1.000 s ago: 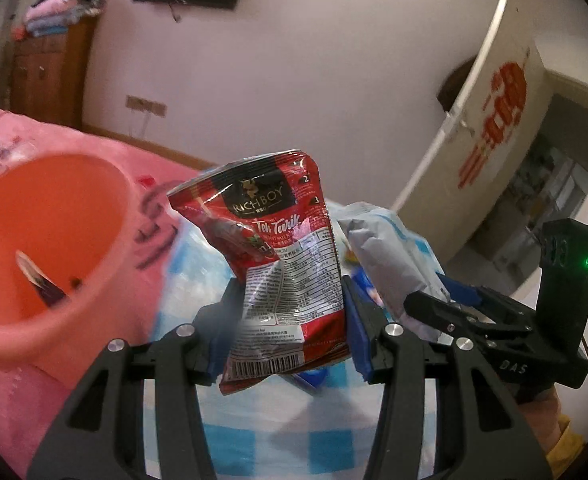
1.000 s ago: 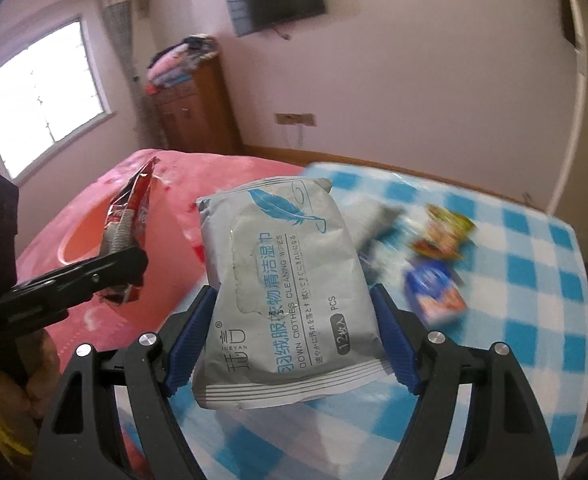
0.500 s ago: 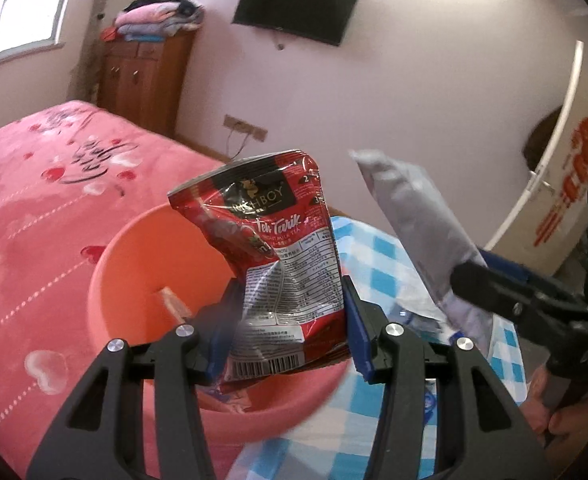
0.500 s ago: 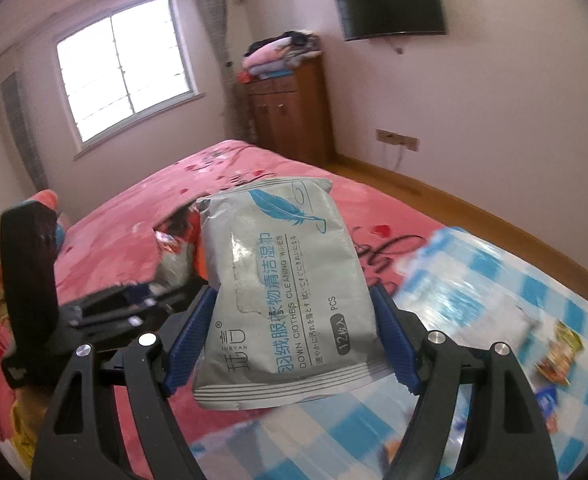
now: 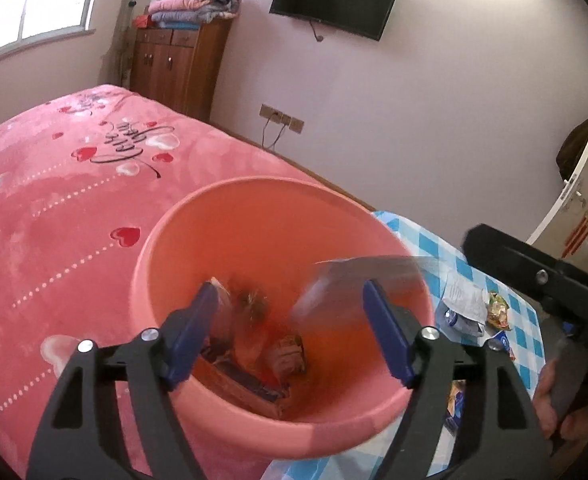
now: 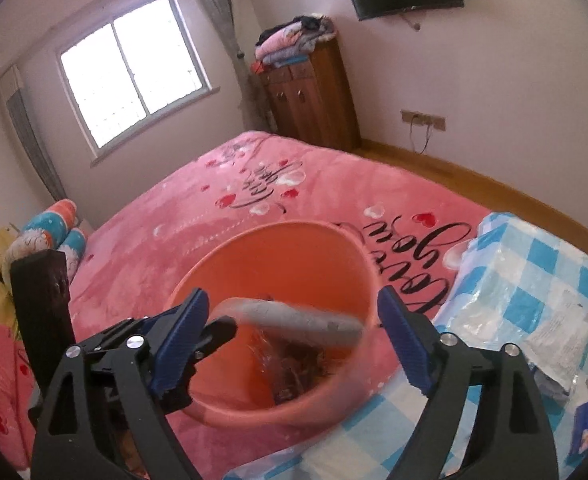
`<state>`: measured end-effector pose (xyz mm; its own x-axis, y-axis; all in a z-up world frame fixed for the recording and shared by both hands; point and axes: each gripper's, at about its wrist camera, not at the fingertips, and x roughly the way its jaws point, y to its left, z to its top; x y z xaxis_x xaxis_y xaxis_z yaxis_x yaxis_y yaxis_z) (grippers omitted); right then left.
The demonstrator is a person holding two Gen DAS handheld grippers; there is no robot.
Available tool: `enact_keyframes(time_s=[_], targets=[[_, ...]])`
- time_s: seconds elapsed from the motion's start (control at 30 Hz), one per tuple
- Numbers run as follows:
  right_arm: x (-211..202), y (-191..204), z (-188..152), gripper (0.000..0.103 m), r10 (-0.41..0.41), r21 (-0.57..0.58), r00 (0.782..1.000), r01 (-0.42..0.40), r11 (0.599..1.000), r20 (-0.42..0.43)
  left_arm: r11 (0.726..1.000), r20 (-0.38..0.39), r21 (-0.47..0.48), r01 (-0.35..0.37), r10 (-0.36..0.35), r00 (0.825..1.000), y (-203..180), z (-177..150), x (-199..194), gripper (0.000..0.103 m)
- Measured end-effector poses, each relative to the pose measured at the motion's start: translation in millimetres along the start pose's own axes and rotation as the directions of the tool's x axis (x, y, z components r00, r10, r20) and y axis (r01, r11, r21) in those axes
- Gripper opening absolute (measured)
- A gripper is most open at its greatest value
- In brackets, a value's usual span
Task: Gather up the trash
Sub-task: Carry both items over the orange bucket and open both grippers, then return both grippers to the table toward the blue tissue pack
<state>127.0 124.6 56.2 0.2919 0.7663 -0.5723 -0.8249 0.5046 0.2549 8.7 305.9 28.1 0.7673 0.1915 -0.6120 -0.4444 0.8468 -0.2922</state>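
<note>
Right wrist view: both grippers, right (image 6: pixel 294 340) and left (image 5: pixel 288 332), are seen spread wide and empty above the bucket (image 6: pixel 282 240), while the wipes pack (image 6: pixel 294 318), blurred and lying crosswise between the right fingers, is caught just over the bucket's mouth.

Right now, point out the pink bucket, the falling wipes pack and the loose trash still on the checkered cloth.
pink bucket (image 5: pixel 254 184): left wrist view, far rim.
wipes pack (image 6: pixel 294 318): right wrist view, blurred grey middle, over the bucket.
loose trash (image 5: pixel 497 312): left wrist view, colourful snack wrapper.
</note>
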Motion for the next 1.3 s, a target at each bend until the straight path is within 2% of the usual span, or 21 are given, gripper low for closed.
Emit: enact_keyframes(time_s=[0.27, 0.43, 0.8, 1.3], targets=[[-48, -25, -23, 0.09, -0.074, 0.042, 0.993, 0.07, 0.997, 0.094, 1.0, 0.037, 0.009, 0.01, -0.01, 0.999, -12, -2, -14, 0.08], [-77, -40, -47, 0.091, -0.152, 0.062, 0.979, 0.145, 0.987, 0.133, 0.999, 0.055, 0.028, 0.029, -0.03, 0.998, -22, -8, -24, 0.083], [-119, -71, -100, 0.091, -0.234, 0.136, 0.961, 0.214, 0.967, 0.149, 0.991, 0.051, 0.09, 0.1, -0.104, 0.993, -62, -24, -36, 0.084], [-160, -112, -149, 0.091, -0.323, 0.253, 0.934, 0.279, 0.926, 0.154, 0.968, 0.004, 0.176, 0.179, -0.182, 0.983, -119, -54, -41, 0.086]])
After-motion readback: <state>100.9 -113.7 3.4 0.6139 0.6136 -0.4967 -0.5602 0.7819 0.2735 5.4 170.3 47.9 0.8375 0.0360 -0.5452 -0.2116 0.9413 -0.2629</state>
